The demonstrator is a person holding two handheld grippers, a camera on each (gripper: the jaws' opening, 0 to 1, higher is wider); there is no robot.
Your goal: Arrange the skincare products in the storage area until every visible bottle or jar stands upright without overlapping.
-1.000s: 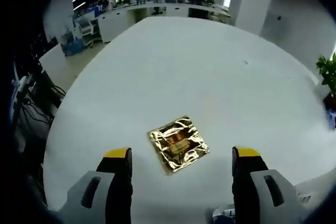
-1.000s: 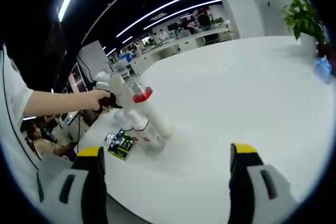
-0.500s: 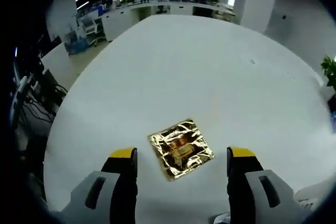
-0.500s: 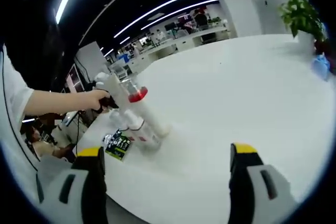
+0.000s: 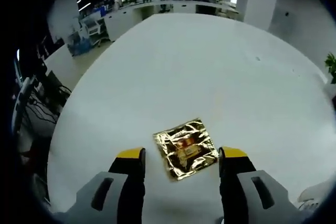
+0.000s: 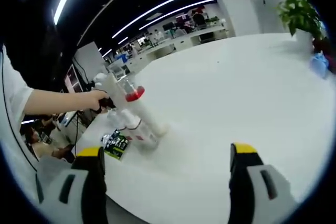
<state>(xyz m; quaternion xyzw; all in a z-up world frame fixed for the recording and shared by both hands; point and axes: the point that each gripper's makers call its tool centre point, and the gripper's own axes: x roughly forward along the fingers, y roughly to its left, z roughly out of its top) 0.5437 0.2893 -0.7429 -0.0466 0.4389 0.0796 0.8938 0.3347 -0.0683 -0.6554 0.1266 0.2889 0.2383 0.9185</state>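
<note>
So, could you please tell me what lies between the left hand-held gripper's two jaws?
In the left gripper view, a gold foil sachet lies flat on the white table there.

**Two cameras over one white bench**

The left gripper view looks steeply down on the bench [image 5: 210,66], close above a gold foil sachet [image 5: 186,148]. The right gripper view looks low across the bench [image 6: 252,108] from farther back, taking in the left tool [image 6: 157,129]. Both share the bench top and the office beyond.
</note>
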